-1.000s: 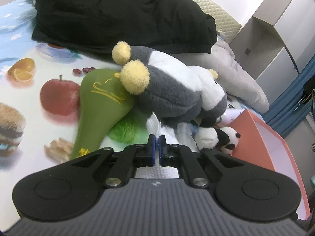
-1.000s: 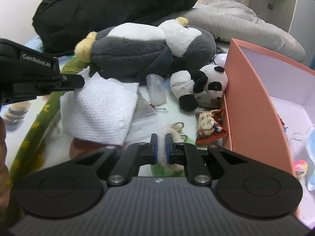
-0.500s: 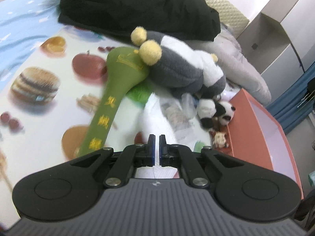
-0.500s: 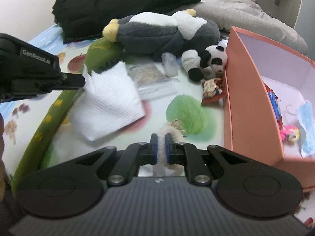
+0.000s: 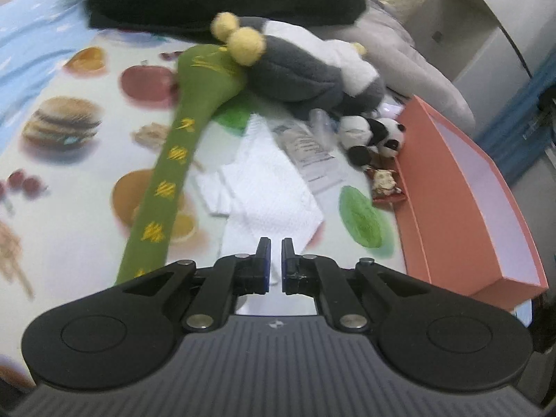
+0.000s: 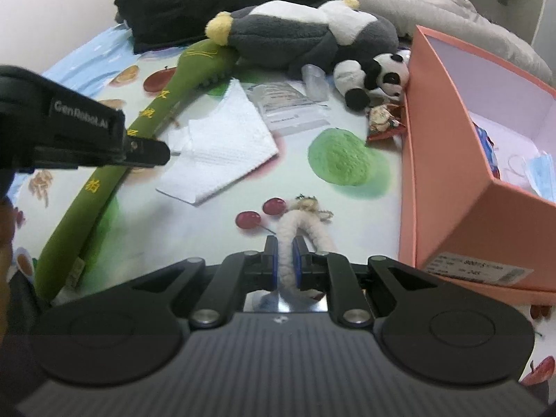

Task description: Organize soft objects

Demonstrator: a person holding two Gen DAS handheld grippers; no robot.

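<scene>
Both views have pulled back since the earlier frames, and the white cloth now lies flat on the fruit-print bed cover instead of hanging up; the left hand-held gripper is over its near edge, jaws a narrow slit apart, and it seems to pinch the cloth, though blur hides the contact; the right hand-held gripper is closed around a cream woolly loop toy; beside the cloth lies a long green plush, behind it a grey-and-white plush and a small panda touching the pink box.
</scene>
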